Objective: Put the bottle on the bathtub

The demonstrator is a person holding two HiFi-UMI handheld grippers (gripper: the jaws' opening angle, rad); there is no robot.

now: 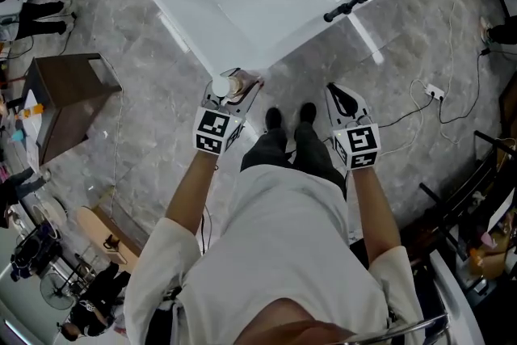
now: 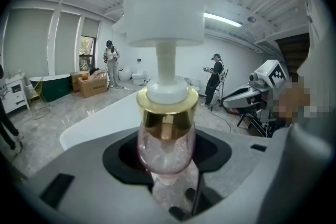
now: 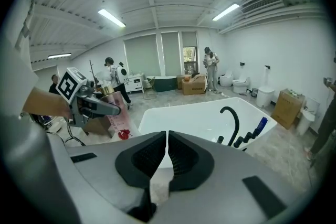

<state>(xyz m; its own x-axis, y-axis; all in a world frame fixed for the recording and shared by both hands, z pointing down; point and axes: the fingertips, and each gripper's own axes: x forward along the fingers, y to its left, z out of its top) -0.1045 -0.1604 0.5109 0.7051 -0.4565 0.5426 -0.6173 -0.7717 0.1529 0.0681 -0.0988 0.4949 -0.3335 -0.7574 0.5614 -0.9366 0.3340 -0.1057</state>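
Pinched roughly upright between the left gripper's (image 1: 232, 93) jaws, the pink pump bottle (image 2: 167, 134) hangs just at the near end rim of the white bathtub (image 1: 174, 8), while the right gripper (image 1: 346, 99), jaws pressed together and empty, stands farther from that rim.

I have both forearms stretched forward and angled downward toward the near end of the white oval bathtub (image 1: 242, 12). The left forearm (image 1: 190, 194) and right forearm (image 1: 376, 210) are bare below white sleeves. My left hand-held gripper (image 1: 229, 97) (image 2: 167, 165) hangs just at the bathtub's near rim. Its jaws are clamped on the body of a clear pinkish pump bottle with a gold collar and white pump head (image 1: 234, 82) (image 2: 167, 139), which stands upright. My right hand-held gripper (image 1: 343, 97) (image 3: 167, 157) hovers just short of the bathtub's near rim, to the right. Its jaws are pressed together with nothing between them.
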